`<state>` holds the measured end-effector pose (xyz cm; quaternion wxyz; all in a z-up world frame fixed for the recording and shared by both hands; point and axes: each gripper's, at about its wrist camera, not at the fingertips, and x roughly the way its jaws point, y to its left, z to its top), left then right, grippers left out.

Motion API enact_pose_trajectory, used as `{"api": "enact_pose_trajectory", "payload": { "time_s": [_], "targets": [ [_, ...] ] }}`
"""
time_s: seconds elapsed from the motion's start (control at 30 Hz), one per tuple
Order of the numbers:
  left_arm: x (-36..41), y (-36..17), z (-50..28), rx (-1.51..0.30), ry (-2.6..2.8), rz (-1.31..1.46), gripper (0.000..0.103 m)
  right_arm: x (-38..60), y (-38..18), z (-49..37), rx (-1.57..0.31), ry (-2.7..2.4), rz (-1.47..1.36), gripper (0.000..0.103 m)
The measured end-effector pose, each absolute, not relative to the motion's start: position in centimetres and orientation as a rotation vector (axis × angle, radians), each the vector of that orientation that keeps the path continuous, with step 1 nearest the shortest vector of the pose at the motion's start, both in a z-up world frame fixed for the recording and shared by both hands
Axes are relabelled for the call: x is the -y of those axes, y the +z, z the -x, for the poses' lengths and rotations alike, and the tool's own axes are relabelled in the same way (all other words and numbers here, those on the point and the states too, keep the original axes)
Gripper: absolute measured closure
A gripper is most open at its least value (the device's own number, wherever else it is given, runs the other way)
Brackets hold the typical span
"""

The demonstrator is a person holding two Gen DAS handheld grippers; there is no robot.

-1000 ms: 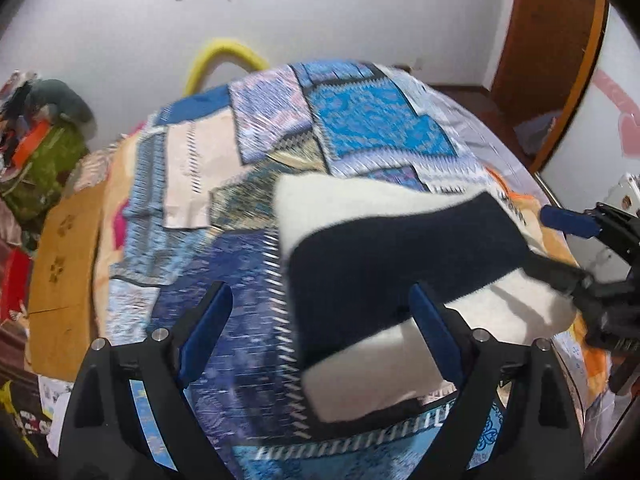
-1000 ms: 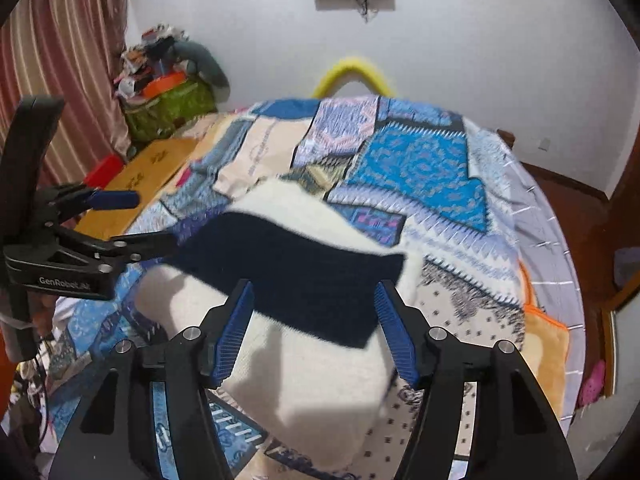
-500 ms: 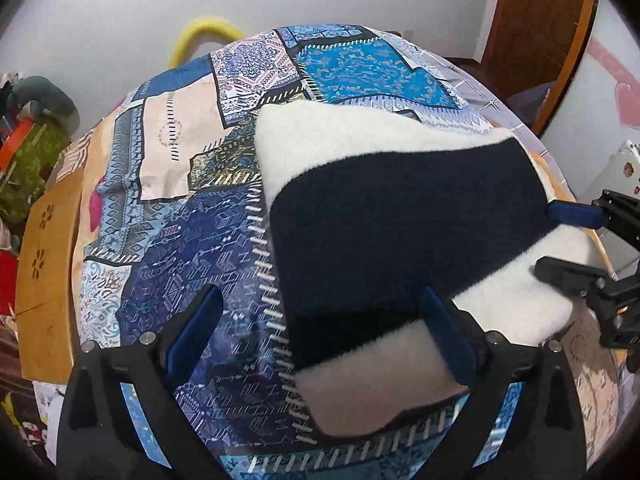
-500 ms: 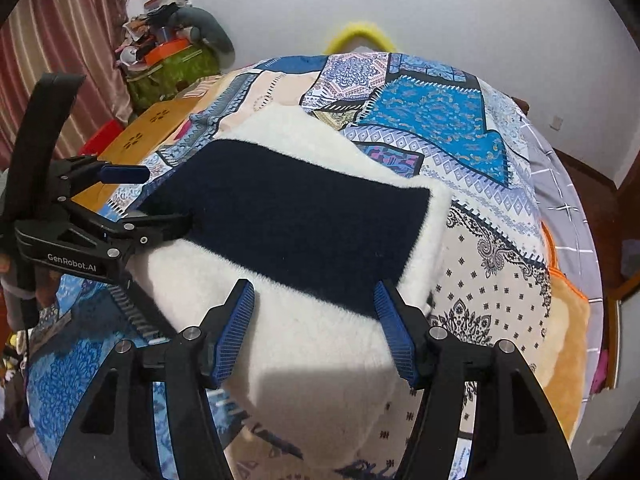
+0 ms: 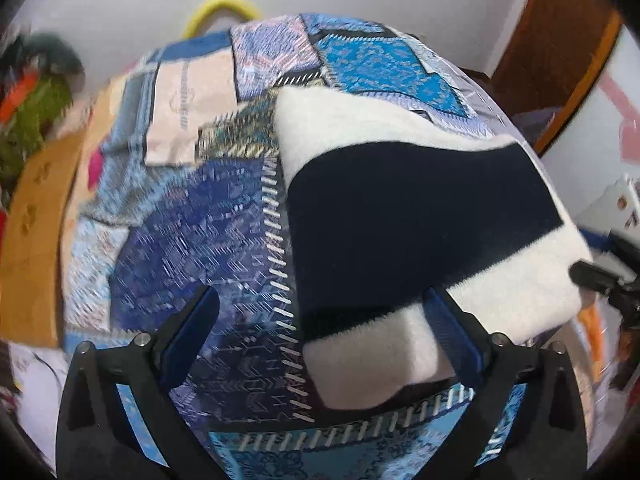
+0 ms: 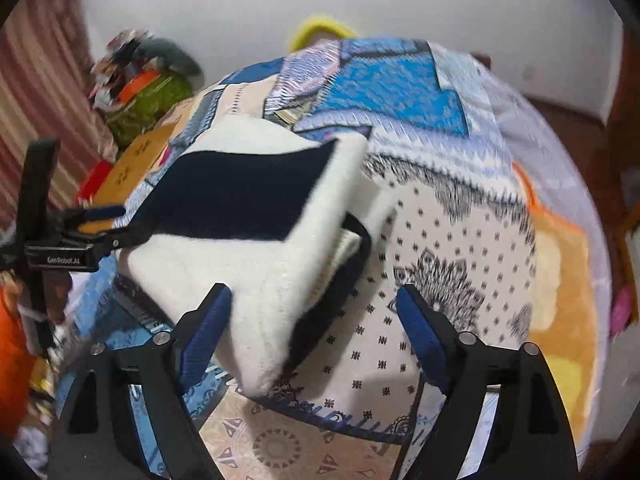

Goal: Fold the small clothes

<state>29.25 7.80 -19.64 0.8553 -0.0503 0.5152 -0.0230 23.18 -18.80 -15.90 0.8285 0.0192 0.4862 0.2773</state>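
On the patchwork bedspread (image 5: pixel 180 240), found the white fleece garment (image 5: pixel 400 220) with its navy band, doubled over into a thick bundle and resting on the cloth, not lifted. Made out stacked layers at its near edge in the right wrist view.

Noted the left gripper (image 5: pixel 320 332) with jaws spread wide, having just been opening. Saw the garment's near corner between them, with one pad close against the fleece but not pinching it. Noted the right gripper (image 6: pixel 314 332) with jaws likewise apart, also having just been opening. Saw the opposite corner of the bundle between its fingers, with one pad just beside the fleece and no squeeze apparent.

Judged both grips let go, and so one fold laid down and released. Judged the bundle rather uneven, with inner navy and white layers poking out along one side and the top flap not squared with the layers beneath. Could not tell how many folds were in it, nor whether any sleeves were tucked inside.

Reckoned as remaining perhaps one more fold or a straightening of edges, then setting the piece aside. Saw no other small clothes waiting on the bedspread in either view. Could not tell from the clutter (image 6: pixel 148 92) beyond the bed whether more were to come.
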Motion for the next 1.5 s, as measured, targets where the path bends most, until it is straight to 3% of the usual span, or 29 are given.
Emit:
{"api": "enact_pose_trajectory", "payload": {
  "time_s": [0.47,0.9,1.2,1.37,1.5],
  "targets": [
    [-9.3,-22.5,-32.7,-1.212,-0.167,0.433,0.000,19.0,-20.9,-27.0,-1.212,0.661,-0.396,0.015],
    [-8.9,-24.3,-34.9,-1.242,-0.276,0.579,0.001,18.2,-22.6,-28.5,-1.233,0.737,-0.485,0.015],
    [-8.8,-24.1,-35.3,-1.229,-0.306,0.633,0.017,17.8,-22.0,-28.5,-1.206,0.752,-0.466,0.034],
    [-8.8,-22.5,-34.8,-1.209,-0.311,0.596,0.032,17.6,-20.3,-28.1,-1.167,0.743,-0.406,0.054],
    [-9.2,-21.1,-33.8,-1.177,-0.326,0.589,0.040,17.2,-18.8,-27.5,-1.127,0.736,-0.363,0.058]
  ]
}}
